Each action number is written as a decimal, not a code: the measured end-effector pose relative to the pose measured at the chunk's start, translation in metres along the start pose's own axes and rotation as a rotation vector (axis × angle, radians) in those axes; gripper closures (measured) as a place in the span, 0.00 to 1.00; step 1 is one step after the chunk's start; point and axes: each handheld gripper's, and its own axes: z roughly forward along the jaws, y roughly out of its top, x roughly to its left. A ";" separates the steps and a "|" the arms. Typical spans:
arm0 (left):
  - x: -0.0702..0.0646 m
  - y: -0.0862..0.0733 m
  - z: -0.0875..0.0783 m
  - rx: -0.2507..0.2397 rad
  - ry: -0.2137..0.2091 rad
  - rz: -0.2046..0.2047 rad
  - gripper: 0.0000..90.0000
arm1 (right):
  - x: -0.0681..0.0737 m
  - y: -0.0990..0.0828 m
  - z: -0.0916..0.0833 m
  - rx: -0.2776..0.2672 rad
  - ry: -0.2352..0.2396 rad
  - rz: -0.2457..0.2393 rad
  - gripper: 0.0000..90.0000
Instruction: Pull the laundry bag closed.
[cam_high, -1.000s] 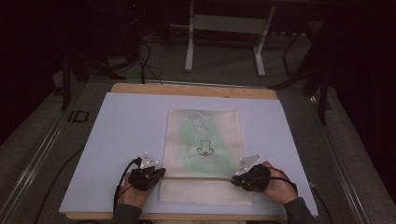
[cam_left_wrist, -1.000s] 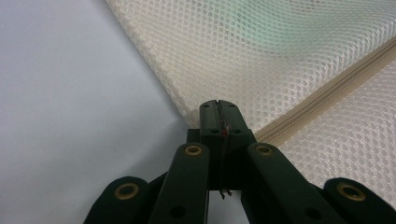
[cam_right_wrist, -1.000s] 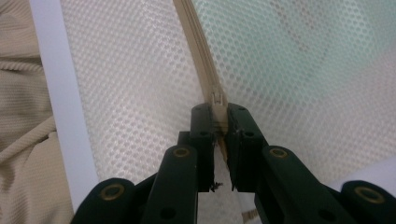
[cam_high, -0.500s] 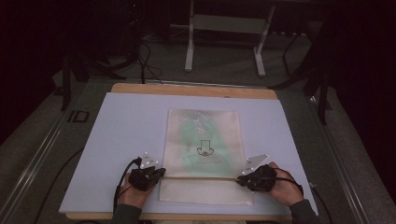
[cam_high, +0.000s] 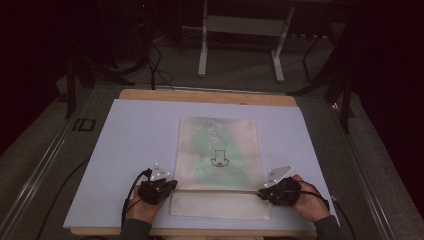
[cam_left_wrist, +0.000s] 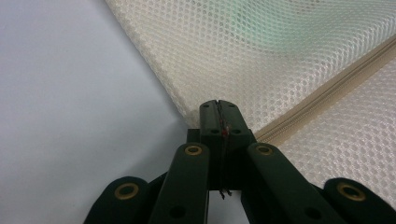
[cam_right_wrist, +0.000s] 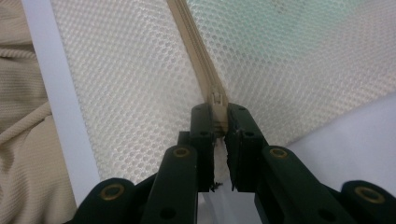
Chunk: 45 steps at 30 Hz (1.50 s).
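Observation:
A cream mesh bag (cam_high: 217, 150) with a green garment inside lies flat in the middle of the white board (cam_high: 125, 150). Its zipper (cam_high: 220, 190) runs across near the front end. My left gripper (cam_high: 174, 185) is at the zipper's left end, jaws pressed together on the bag's edge (cam_left_wrist: 187, 109). My right gripper (cam_high: 260, 194) is at the zipper's right end. In the right gripper view the jaws (cam_right_wrist: 218, 112) are shut on the small zipper pull (cam_right_wrist: 218, 99). Both hands rest low on the board.
The white board lies on a wooden table (cam_high: 200, 95) with its front edge close to the hands. Behind the table stands a metal frame (cam_high: 240, 45) on a dark floor with cables. Beige ribbed cloth (cam_right_wrist: 18, 116) shows past the board's edge.
My right gripper has shifted slightly to the right along the zipper line. The left gripper and the bag have stayed where they were.

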 end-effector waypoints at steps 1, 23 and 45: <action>0.000 0.000 0.000 0.001 0.000 0.001 0.99 | 0.000 -0.001 -0.001 -0.001 -0.001 0.002 0.91; -0.001 0.000 0.000 0.000 0.003 0.002 0.99 | -0.004 -0.013 -0.003 -0.001 0.006 0.037 0.91; 0.002 -0.001 -0.001 -0.009 -0.023 -0.005 0.97 | -0.007 -0.020 -0.002 -0.065 -0.009 0.083 0.68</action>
